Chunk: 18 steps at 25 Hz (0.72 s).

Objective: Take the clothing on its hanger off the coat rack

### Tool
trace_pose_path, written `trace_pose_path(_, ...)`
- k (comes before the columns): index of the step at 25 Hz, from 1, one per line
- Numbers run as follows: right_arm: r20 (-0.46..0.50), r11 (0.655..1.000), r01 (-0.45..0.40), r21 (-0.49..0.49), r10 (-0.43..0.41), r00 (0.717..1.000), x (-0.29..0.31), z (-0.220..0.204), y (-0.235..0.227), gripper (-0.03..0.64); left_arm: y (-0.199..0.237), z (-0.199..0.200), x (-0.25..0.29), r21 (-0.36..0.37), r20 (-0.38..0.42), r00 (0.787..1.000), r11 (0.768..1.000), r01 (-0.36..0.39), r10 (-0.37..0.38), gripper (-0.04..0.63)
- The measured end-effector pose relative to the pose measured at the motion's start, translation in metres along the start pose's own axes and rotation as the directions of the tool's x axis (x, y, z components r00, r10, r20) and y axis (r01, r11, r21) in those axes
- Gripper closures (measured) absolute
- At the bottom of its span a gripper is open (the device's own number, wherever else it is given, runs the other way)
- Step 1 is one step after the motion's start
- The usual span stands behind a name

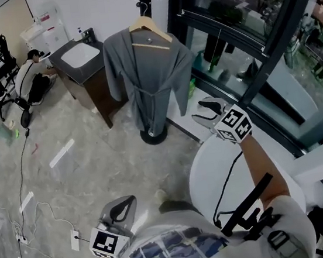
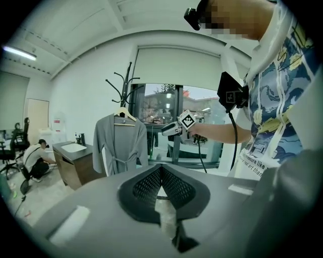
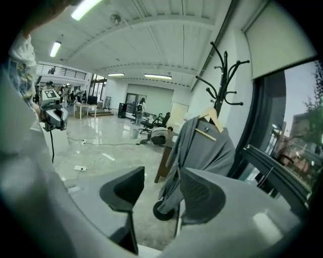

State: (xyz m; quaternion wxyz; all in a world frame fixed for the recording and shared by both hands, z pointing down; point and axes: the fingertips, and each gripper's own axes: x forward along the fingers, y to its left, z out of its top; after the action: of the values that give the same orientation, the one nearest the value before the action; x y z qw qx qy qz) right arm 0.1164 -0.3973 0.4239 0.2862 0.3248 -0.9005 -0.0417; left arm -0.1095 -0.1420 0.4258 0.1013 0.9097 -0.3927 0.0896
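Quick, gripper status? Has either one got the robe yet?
Left gripper: closed, nothing held.
Right gripper: open, empty; the robe hangs on the coat rack, untouched.

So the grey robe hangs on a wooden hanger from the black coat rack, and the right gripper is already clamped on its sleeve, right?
Not quite. The right gripper view shows the right gripper open, holding nothing, well short of the grey robe. The robe does hang on a wooden hanger from the black coat rack.
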Motion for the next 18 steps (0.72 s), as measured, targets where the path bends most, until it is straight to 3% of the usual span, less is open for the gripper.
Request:
trace_pose_path(6,-0.047,0.995,0.046,-0.092,-0.050,0.998,0.065,0.037,-0.129,0.367,0.050,0.025,0.042,0.024,-0.028,0.999,0.999,-0.046,0.047,0.592)
trace_pose_path(11,-0.034,0.991,0.067,-0.117,-0.071,0.997,0.109,0.070,-0.203,0.356,0.077,0.029,0.075,0.016,-0.054,0.997,0.998,-0.055,0.056,0.592)
trace_pose_path(15,-0.049,0.999,0.002,-0.053,-0.005,0.999,0.149,0.081,-0.241,0.291,0.096,0.031,0.095,0.012,-0.068,0.995,0.997,-0.075,0.076,0.592)
trace_pose_path(18,-0.077,0.998,-0.069,-0.007,0.068,0.995,0.174,0.081,-0.260,0.284,0.105,0.032,0.106,0.004,-0.068,0.994,0.996,-0.084,0.084,0.592)
